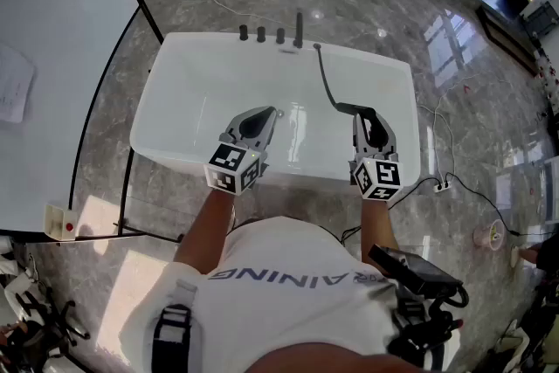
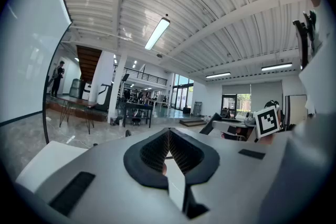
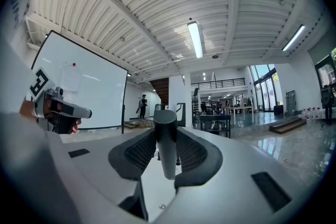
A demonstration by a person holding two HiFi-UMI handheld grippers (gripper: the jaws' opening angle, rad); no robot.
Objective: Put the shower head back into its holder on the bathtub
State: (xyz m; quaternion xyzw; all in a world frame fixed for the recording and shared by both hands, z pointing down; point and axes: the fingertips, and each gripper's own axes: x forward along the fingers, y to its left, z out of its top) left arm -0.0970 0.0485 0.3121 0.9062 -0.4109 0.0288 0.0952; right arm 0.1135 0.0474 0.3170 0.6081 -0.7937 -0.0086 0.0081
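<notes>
Right hand-held gripper: clamped on black cylindrical shower head handle above white bathtub
Left hand-held gripper: jaws together, empty

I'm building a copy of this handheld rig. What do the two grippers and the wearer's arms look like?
Both the left gripper and right gripper have pale grey, wedge-shaped shells with black, finely ribbed pads. Each carries a white cube printed with black square markers. The person wears a white short-sleeved T-shirt with grey lettering.

whiteboard left, paper sheet on it | power strip on marble floor, right
</notes>
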